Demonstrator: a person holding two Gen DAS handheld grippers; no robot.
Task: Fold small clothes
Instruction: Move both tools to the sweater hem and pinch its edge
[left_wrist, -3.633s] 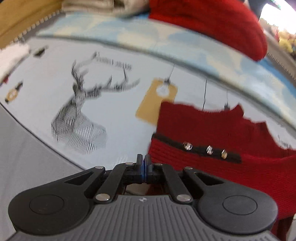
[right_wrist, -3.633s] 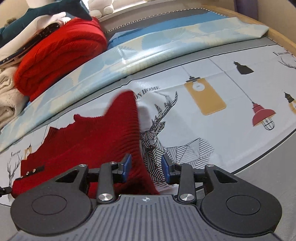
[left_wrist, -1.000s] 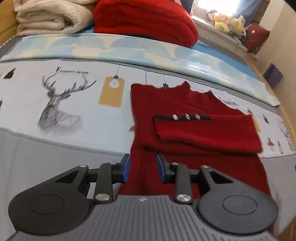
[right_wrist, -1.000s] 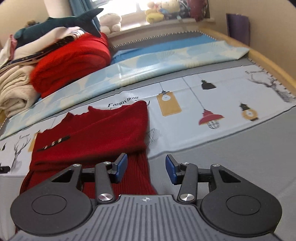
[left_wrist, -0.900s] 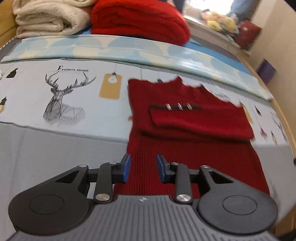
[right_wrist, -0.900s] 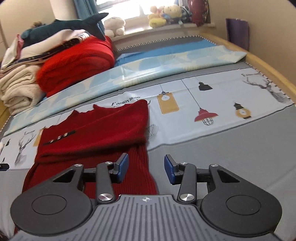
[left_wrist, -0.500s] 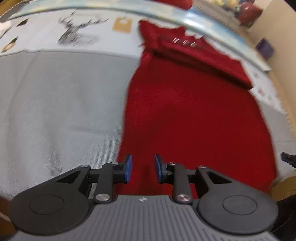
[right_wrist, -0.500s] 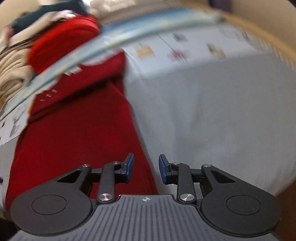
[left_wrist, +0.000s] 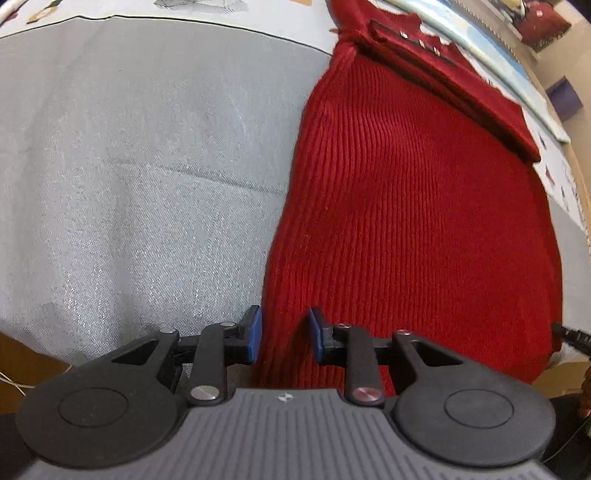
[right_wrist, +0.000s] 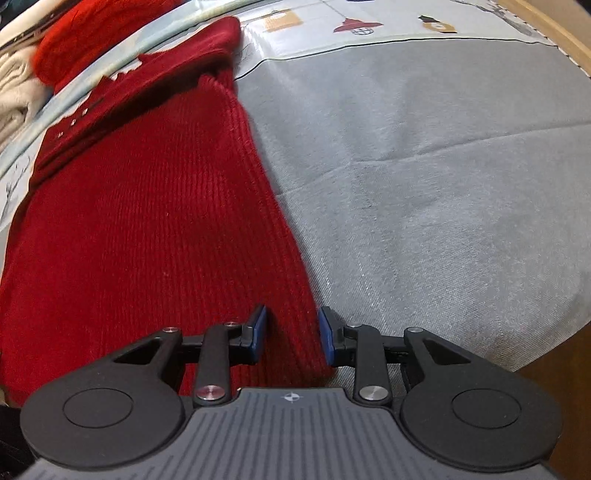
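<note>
Red ribbed knit dress (left_wrist: 413, 206), sleeves folded across chest, lies flat on grey bed cover (left_wrist: 140, 177); left gripper (left_wrist: 284, 339) and right gripper (right_wrist: 291, 334) jaws open, straddling its hem corners.

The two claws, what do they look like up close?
Both match. The left claw and right claw have blue pads on black linkage arms with silver pivot pins, two round black housings, and a grey ribbed body bearing a small white mark.
</note>
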